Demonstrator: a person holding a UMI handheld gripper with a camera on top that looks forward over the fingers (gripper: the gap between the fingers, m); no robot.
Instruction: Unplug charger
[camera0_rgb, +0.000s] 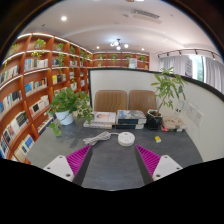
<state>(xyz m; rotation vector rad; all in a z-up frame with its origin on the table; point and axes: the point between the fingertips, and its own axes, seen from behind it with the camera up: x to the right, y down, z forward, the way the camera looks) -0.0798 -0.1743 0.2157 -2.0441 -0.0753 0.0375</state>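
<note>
While nothing sits between them, fingers (112, 160) spread wide over grey table (110, 170), white charger (126, 139) just ahead.

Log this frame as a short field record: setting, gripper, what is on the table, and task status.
setting: room with bookshelves along one wall and two chairs behind a grey table
gripper: gripper open, holding nothing, over the table
ahead of gripper: white round object, maybe the charger, with a cable beside it
far edge of table: two plants, books, a dark box
task status: nothing gripped yet; no plug or socket can be made out
</note>
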